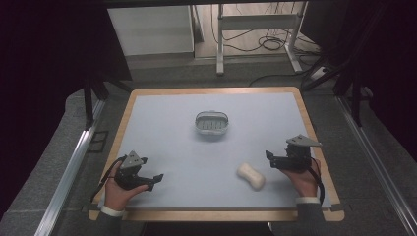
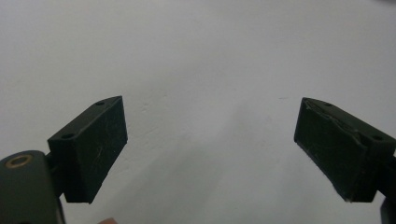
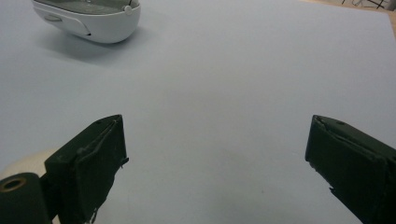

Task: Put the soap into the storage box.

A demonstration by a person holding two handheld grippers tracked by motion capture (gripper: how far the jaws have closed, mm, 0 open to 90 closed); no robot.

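Right claw (image 1: 271, 161) gapes near smooth, rounded cream soap (image 1: 251, 176).

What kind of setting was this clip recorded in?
Most likely a lab or recording workspace, not a home. The table has a plain blue-grey mat and a wooden rim, with dark curtains around it. Behind it, loose cables lie on the floor by a white metal frame.

At frame centre a white oval plastic soap dish (image 1: 212, 123) sat on the pale blue table mat (image 1: 172, 147), a cream soap bar (image 1: 251, 176) lay lower right beside the right gripper (image 1: 270, 160), and the left gripper (image 1: 155, 180) rested lower left.
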